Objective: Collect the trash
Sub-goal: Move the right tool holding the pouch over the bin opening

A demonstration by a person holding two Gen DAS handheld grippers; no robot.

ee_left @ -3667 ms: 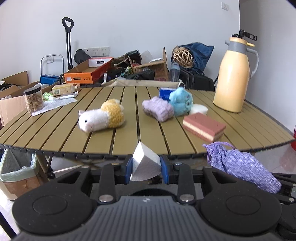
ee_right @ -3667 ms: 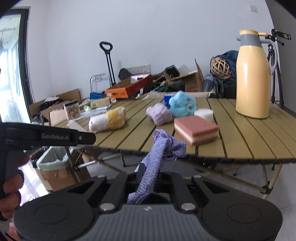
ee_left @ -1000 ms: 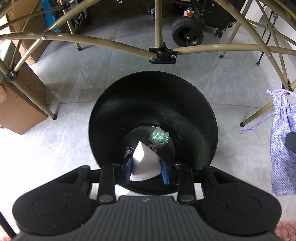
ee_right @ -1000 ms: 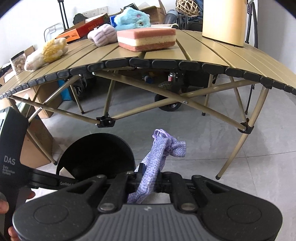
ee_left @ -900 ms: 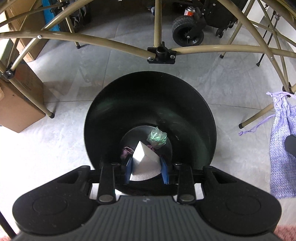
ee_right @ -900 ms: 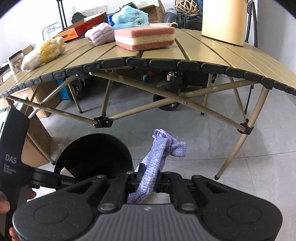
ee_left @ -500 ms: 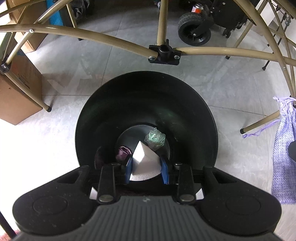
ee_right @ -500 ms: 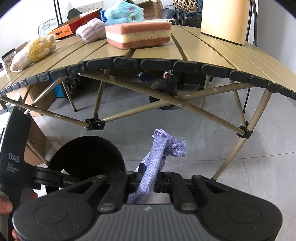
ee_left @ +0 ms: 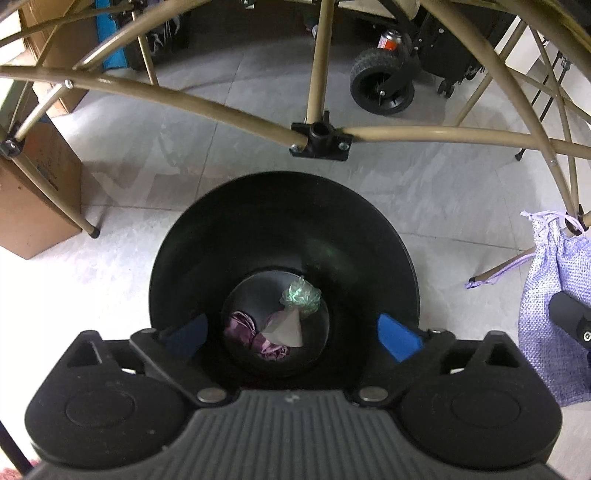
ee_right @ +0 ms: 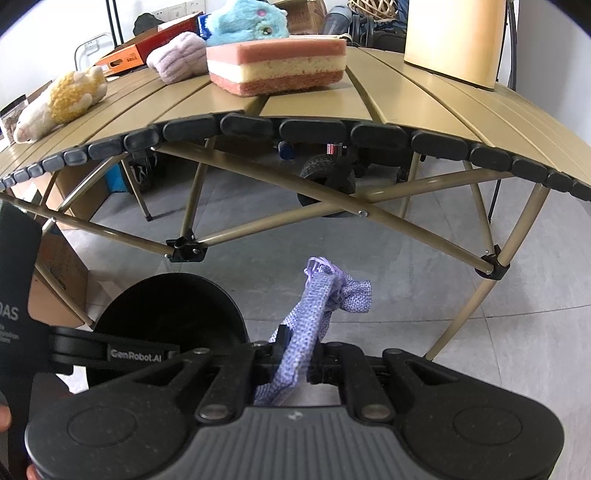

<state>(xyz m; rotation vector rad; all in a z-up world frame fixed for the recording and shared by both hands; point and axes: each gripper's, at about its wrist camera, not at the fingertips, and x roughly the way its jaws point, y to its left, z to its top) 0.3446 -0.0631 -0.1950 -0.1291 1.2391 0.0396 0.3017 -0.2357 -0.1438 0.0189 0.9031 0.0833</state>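
My left tool point(ee_left: 290, 334) hangs over the black trash bin point(ee_left: 284, 221), which fills the middle of the left wrist view, and its blue-padded fingers point(ee_left: 397, 338) stand wide apart with nothing between them. Down at the bottom of the bin lies the white paper wedge point(ee_left: 286, 328), just above the lower centre of the frame, touching a crumpled purple scrap point(ee_left: 245, 330) on its left and sitting just below a ball of green-tinted plastic wrap point(ee_left: 300, 293).

My right tool point(ee_right: 295, 363) is clamped tight on the purple mesh pouch point(ee_right: 321, 299); the cloth rises out of the pinch in the lower middle of the right wrist view and flops over to the right. The same pouch point(ee_left: 554, 306) hangs along the right edge of the left wrist view, beside the bin and apart from it. In the right wrist view the bin point(ee_right: 166, 306) sits at lower left, partly behind the arm of my left tool.

The counter point(ee_right: 424, 99) spans the upper half of the right wrist view, its tan legs crossing underneath. On it sit a pink-and-cream sponge block point(ee_right: 277, 66) near the front edge, a blue plush toy point(ee_right: 245, 18) and a lilac knitted piece point(ee_right: 177, 55) behind it, a yellow-and-white plush animal point(ee_right: 59, 103) at the left, and the base of a cream jug point(ee_right: 450, 37) at the upper right. A cardboard box point(ee_left: 33, 192) stands on the tiled floor at the left edge of the left wrist view.
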